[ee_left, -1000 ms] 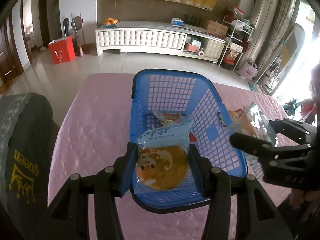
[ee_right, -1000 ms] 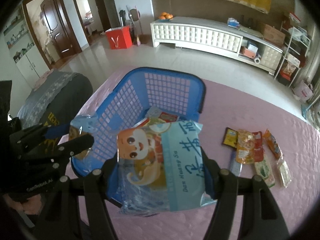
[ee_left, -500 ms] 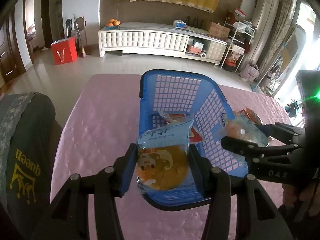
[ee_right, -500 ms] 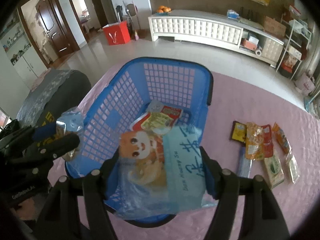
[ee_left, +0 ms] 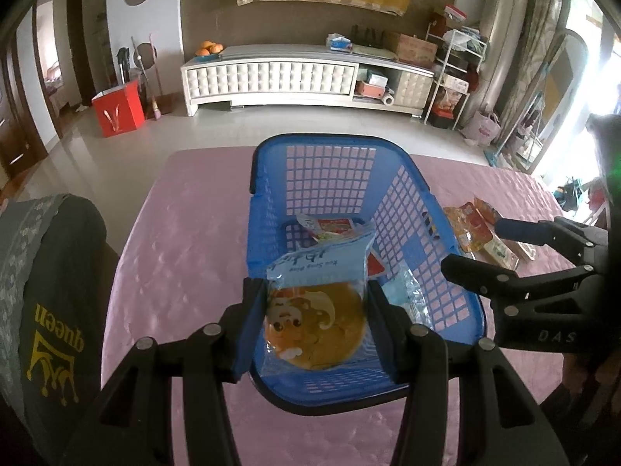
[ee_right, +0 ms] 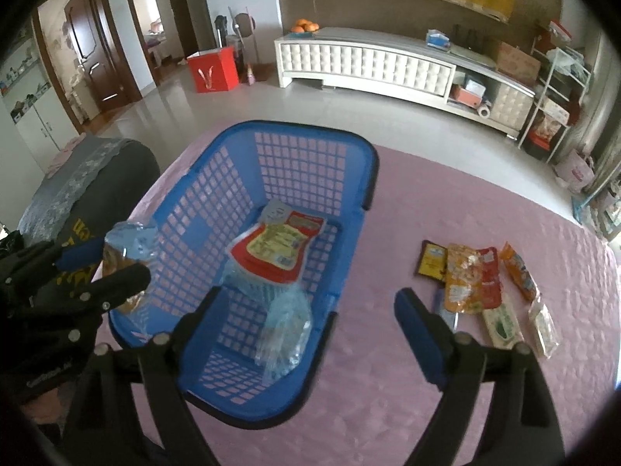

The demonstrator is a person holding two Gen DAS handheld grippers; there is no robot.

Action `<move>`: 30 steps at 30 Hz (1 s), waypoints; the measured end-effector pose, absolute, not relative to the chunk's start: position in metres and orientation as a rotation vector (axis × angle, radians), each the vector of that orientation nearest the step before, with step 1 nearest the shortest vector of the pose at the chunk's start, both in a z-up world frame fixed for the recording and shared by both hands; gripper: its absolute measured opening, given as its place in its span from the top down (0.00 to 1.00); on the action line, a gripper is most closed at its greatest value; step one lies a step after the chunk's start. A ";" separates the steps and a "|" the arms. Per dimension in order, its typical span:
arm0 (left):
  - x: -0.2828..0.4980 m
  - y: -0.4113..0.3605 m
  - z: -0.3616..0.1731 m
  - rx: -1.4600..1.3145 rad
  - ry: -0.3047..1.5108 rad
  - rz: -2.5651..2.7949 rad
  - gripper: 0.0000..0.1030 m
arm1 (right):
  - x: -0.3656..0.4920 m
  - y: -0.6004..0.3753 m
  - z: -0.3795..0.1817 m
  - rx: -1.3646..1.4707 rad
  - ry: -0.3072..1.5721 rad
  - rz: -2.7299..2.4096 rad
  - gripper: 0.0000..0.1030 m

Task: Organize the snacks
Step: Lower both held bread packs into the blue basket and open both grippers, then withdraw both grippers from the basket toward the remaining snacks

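A pastry packet [ee_left: 314, 320], printed with a cartoon figure over a round golden cake, is gripped between the blue pads of the left claw [ee_left: 315, 324] and held above the near end of the blue basket [ee_left: 388, 194]. In the right wrist view the same claw [ee_right: 116, 264] is seen from the side at the left edge, with only a crumpled corner of the packet [ee_right: 128, 244] showing.

The right claw [ee_right: 306, 326] is seen widening, its jaws far apart with nothing pressed between them; one finger is over the basket's near part, the other over the pink desk [ee_right: 388, 388]. Directly beyond it, a clear blue-tinted packet [ee_right: 285, 334] lies blurred inside the basket [ee_right: 194, 209]. From the left wrist view only a sliver of this packet [ee_left: 407, 295] is seen, beside the left claw's right pad.

Farther in, a red-bordered snack pouch [ee_right: 277, 248] lies flat on the basket floor, shown whole only by the right wrist camera; the left wrist view is largely blocked by the held packet.

To the right of the basket, a cluster of loose snacks [ee_right: 471, 279] is spread on the desk, laid out clearly in the right wrist view but partly hidden behind the right claw [ee_left: 489, 250] in the other.

A draped chair back [ee_left: 39, 291] stands left of the desk. Beyond, a white cabinet [ee_left: 302, 77] is set along the far wall.
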State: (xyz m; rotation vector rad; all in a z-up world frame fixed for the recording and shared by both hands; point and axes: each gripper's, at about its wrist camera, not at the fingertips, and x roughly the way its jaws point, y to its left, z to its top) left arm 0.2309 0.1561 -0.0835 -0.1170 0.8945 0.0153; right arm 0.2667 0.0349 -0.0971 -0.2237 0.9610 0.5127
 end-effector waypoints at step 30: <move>0.206 0.106 -0.040 -0.096 0.831 -0.016 0.30 | 0.233 -0.023 -0.057 -0.159 0.885 0.474 0.13</move>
